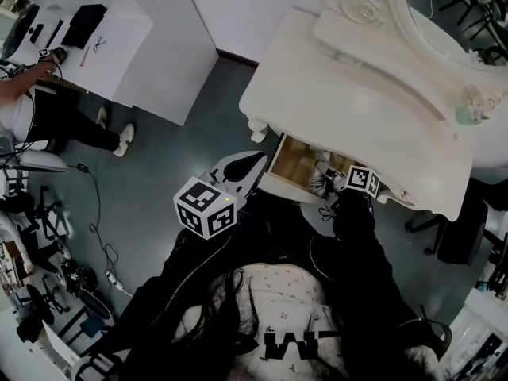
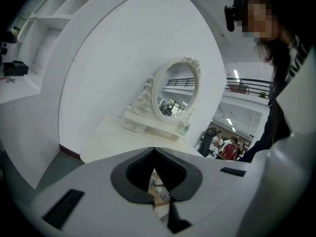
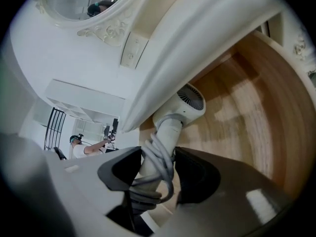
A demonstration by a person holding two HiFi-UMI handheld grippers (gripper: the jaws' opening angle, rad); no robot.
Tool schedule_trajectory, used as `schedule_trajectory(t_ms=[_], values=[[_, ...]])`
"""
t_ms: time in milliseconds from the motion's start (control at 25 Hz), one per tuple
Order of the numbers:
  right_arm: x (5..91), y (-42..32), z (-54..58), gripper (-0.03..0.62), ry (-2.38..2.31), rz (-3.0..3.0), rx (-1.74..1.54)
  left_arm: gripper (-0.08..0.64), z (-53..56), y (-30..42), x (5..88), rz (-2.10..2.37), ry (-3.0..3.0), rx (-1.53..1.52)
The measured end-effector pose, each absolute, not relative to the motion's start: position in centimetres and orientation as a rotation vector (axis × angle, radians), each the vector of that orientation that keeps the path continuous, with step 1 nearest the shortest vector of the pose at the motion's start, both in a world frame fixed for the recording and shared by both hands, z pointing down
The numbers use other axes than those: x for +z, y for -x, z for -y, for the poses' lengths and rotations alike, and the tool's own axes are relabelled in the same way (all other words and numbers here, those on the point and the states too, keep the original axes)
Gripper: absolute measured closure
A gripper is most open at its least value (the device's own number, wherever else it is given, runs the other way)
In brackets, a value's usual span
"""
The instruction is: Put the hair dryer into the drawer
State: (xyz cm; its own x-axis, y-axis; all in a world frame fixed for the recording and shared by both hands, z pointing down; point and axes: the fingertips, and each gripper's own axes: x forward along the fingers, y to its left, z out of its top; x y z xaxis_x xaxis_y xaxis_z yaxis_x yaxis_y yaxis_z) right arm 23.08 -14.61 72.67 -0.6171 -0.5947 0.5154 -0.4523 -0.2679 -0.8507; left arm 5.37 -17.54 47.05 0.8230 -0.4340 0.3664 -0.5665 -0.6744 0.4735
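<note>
Dark teal flooring [image 1: 159,173] is filling the left of the head view, where a person [image 1: 48,113] is working at a far white desk. Moving right, the left hand-held gripper [image 1: 238,167] is hovering just beside the open, wood-lined drawer [image 1: 290,159] of the ornate cream dressing-table worktop [image 1: 349,105]. Its own view is showing the two jaws meeting at their tips with nothing between them. Further right, the right hand-held gripper [image 3: 158,171] is clamping the handle of the white plastic hair dryer [image 3: 186,101], its pads pressing on the grey cord [image 3: 160,154] wrapped around that handle. The dryer's head is lying inside the drawer, under the worktop's edge; whether it is touching the pale wood bottom I cannot tell.

Judging by looks, the dryer is handling as a light, rigid thing with a smooth, slippery shell. The handle is the sensible hold, though the soft cord loops may be shifting under the pads and the head may be wanting to tip.

The head view is giving the layout but barely showing the dryer. Only the right gripper view is showing its rear grille and the grip, and the left gripper view alone is facing the oval mirror [image 2: 175,90].
</note>
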Motion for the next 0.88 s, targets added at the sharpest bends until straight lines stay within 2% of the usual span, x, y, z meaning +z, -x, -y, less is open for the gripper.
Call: schedule_trajectory(t_ms=[440,680,880], values=[[75.5,-24.7,15.5,0.38,1.583,-1.951,-2.013,0.577,15.7,-3.0,47.1,0.832,-2.387,0.316],[74.3,-24.5,15.1,0.316,1.623,-1.928,-2.029,0.577,15.6,-2.7,46.9,0.837,-2.393,0.305],[70.3,-25.3,14.9,0.307,1.63,-1.811,-1.945,0.577,15.5,-3.3,46.6,0.783,-2.418,0.304]])
